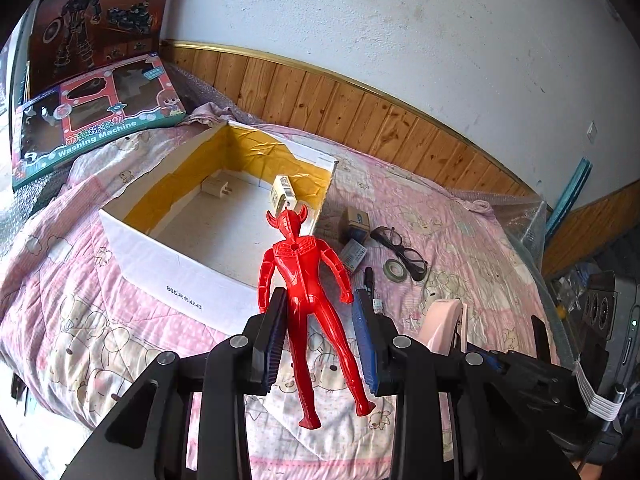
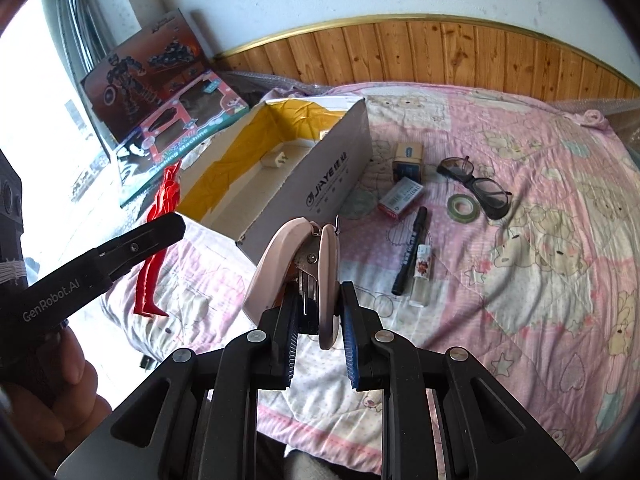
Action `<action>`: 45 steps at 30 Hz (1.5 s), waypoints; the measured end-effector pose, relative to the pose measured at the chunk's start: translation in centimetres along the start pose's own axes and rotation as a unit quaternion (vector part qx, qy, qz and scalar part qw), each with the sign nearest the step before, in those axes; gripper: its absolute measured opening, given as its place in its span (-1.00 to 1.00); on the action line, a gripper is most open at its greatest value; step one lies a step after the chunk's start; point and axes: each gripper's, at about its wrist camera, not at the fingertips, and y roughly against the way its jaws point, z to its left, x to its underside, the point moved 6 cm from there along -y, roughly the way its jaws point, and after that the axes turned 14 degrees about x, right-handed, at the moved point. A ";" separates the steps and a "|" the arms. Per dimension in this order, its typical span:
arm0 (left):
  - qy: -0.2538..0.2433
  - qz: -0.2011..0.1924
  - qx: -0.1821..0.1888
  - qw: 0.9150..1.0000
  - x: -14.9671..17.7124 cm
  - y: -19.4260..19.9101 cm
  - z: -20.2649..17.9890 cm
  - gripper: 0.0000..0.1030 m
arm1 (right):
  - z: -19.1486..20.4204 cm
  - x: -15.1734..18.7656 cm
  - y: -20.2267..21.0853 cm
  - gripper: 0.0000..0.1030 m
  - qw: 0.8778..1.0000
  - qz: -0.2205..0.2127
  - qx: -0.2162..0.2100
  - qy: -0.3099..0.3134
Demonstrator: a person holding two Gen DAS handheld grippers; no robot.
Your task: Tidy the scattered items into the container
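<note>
Pink quilt [image 2: 520, 208], wood wainscot [image 2: 440, 56], white wall [image 1: 360, 20]

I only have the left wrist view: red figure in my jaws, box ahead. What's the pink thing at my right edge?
Observer: A pink stapler, clamped in the right gripper, just short of the white box's near corner.
Operator: Anything on the quilt behind my right finger?
Observer: A small clear bottle, lying beside the black pen.
Operator: Where's my figure relative to the box?
Observer: Seen side-on, the red figure hangs head up from the left gripper, beside the box rather than over it.
</note>
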 end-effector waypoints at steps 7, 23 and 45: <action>0.009 0.001 -0.004 1.000 -1.0 -0.2 1.6 -0.35 | 1.4 -1.5 -0.7 -0.61 1.000 -0.003 -0.010 0.010; 0.010 0.004 -0.005 1.000 -4.2 -1.5 3.3 -0.35 | 4.0 -5.8 -1.8 -0.61 0.999 -0.009 -0.027 0.029; 0.033 0.011 -0.015 0.999 -9.8 -3.3 6.7 -0.35 | 7.7 -12.2 -4.6 -0.61 0.995 0.017 -0.073 0.063</action>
